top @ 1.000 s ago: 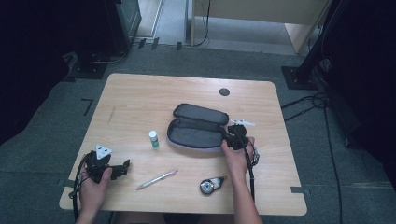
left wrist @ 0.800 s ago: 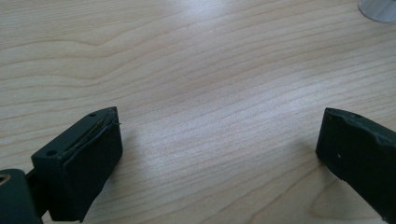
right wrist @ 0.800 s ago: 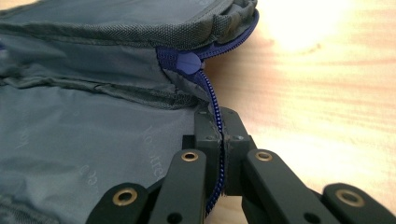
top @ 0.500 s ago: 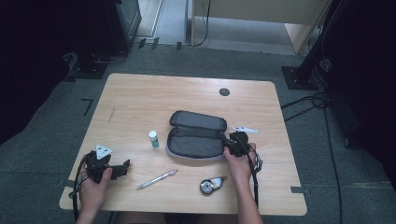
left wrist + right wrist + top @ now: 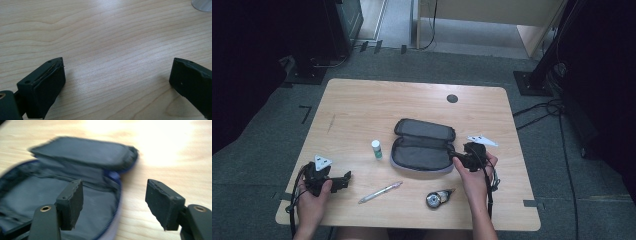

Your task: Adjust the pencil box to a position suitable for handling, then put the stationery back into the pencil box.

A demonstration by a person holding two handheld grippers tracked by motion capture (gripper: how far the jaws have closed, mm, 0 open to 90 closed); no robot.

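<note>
Nearest the front edge of the worktop [image 5: 362, 105], the left tongs [image 5: 343, 179] rest wide open by the front left corner with nothing between the jaws – unmoved over the last second. A pen [image 5: 380, 192] and a tape dispenser [image 5: 438, 198] lie along the front edge between the two hands. The change is on the right: the pencil case [image 5: 422, 150] has shifted toward the middle of the worktop and its lid now lies fully back, while the right tongs [image 5: 451, 156] have followed to its right end and stand open, one jaw over the lining and one outside the zip. So opening looks done and loading can begin. The case is empty – only grey lining shows. A small white bottle [image 5: 376, 149] stands just left of it.
</note>
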